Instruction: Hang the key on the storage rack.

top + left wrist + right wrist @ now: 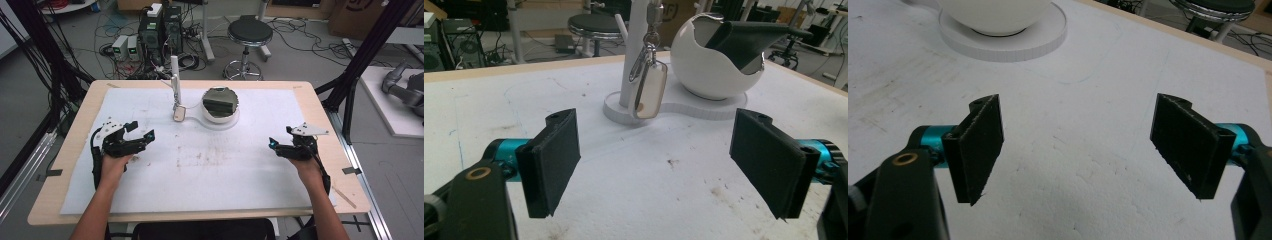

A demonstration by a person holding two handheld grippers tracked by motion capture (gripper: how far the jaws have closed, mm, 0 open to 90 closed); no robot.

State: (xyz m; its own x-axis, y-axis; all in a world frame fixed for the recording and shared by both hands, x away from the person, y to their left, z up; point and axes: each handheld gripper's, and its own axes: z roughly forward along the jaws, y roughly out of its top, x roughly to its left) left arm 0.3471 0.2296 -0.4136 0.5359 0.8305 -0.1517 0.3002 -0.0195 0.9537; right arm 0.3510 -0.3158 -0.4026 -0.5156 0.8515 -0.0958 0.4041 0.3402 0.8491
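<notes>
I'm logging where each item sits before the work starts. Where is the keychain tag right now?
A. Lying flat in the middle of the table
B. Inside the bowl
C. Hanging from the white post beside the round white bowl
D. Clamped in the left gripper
C: the keychain tag dangles by its clip from the white post, next to the bowl; both grippers are open and empty.

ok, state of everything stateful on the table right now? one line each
left gripper: open, empty, low over the mat
right gripper: open, empty, low over the mat
key tag: hanging by its clip from the white post, unheld
white bowl: on the stand base, tilted, dark object inside
white mat: flat, stained
</notes>
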